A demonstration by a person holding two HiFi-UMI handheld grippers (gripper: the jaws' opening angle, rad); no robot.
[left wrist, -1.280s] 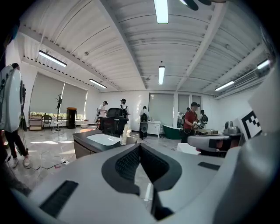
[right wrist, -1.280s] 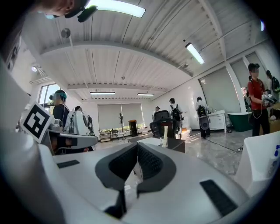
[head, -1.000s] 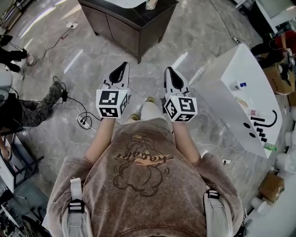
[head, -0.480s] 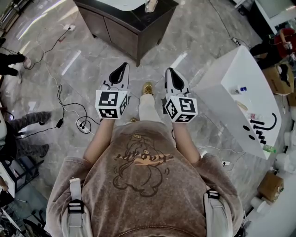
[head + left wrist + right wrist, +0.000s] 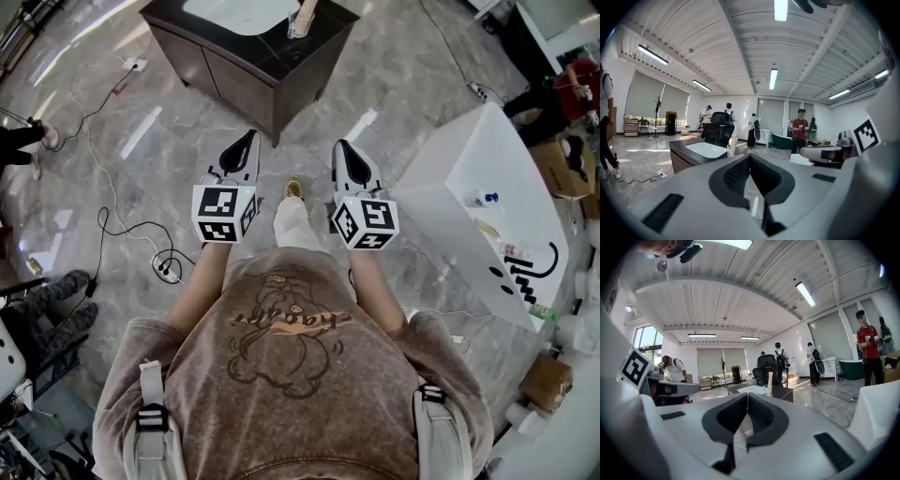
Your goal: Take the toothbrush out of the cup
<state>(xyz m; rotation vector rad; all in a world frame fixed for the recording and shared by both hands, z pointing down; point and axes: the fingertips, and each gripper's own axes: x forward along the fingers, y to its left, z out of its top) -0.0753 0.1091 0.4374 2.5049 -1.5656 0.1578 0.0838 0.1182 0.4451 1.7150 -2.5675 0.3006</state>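
Left gripper, right gripper closed, empty, level, aimed at distant cup on tabletop: carry posture, likely pre-reach.

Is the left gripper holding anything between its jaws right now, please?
No, the left gripper has its jaws pressed together with nothing between them, and it is apart from the dark counter ahead.

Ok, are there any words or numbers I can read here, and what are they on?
Sweatshirt: curly upside-down print, maybe "Snoopy", not sure.
Marker cubes: square black-and-white codes, no letters.
White counter: a black curve and dots, no words.
Small bottles: labels too small to read.
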